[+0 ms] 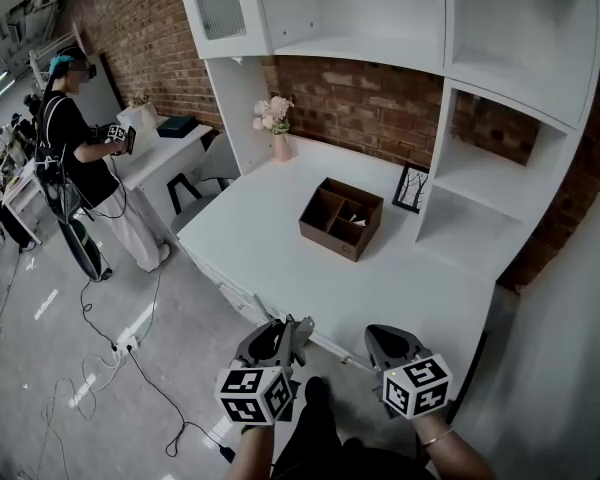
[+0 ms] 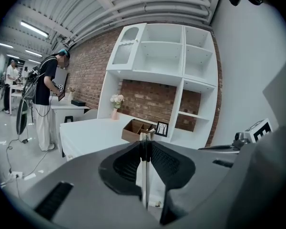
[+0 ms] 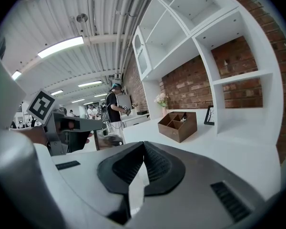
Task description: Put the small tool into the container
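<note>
A brown wooden container [image 1: 342, 218] with several compartments stands on the white table [image 1: 280, 248], far ahead of both grippers; it also shows small in the left gripper view [image 2: 137, 130] and in the right gripper view [image 3: 178, 124]. My left gripper [image 1: 296, 330] hangs off the table's near edge, shut on a thin flat metal tool [image 2: 146, 175] that stands edge-on between its pads [image 2: 157, 163]. My right gripper [image 1: 388, 340] is beside it, jaws shut with nothing between them [image 3: 143, 148].
A framed picture [image 1: 411, 188] leans by the white shelf unit [image 1: 500, 168] behind the container. A pink vase of flowers [image 1: 278, 126] stands at the table's far left. A person [image 1: 75, 158] stands by another desk at left. Cables [image 1: 130, 368] lie on the floor.
</note>
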`<act>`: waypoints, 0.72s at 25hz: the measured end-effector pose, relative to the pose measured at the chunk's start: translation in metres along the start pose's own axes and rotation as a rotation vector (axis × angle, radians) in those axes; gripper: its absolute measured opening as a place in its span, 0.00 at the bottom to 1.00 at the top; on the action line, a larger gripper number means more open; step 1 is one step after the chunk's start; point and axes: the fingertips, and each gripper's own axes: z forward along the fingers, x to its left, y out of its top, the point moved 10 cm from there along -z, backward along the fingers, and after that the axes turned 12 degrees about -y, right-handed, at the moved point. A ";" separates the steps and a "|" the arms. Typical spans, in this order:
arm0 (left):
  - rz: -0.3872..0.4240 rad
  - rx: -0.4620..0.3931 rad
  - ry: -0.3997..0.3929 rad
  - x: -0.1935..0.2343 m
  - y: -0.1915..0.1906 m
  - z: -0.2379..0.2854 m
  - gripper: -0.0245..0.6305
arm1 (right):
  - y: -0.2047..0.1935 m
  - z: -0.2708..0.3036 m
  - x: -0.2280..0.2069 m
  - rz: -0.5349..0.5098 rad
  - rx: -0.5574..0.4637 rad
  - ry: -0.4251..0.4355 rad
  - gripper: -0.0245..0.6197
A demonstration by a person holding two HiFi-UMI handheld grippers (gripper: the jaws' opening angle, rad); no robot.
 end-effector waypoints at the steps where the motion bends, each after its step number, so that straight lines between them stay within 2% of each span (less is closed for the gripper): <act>1: 0.000 0.000 -0.005 0.008 0.004 0.008 0.15 | 0.003 0.011 -0.001 0.001 0.000 -0.004 0.05; 10: -0.009 0.019 -0.051 0.089 0.043 0.082 0.15 | 0.036 0.114 0.002 -0.002 0.020 -0.038 0.05; 18: 0.008 0.028 -0.116 0.144 0.081 0.144 0.15 | 0.060 0.177 -0.001 0.014 0.025 -0.105 0.05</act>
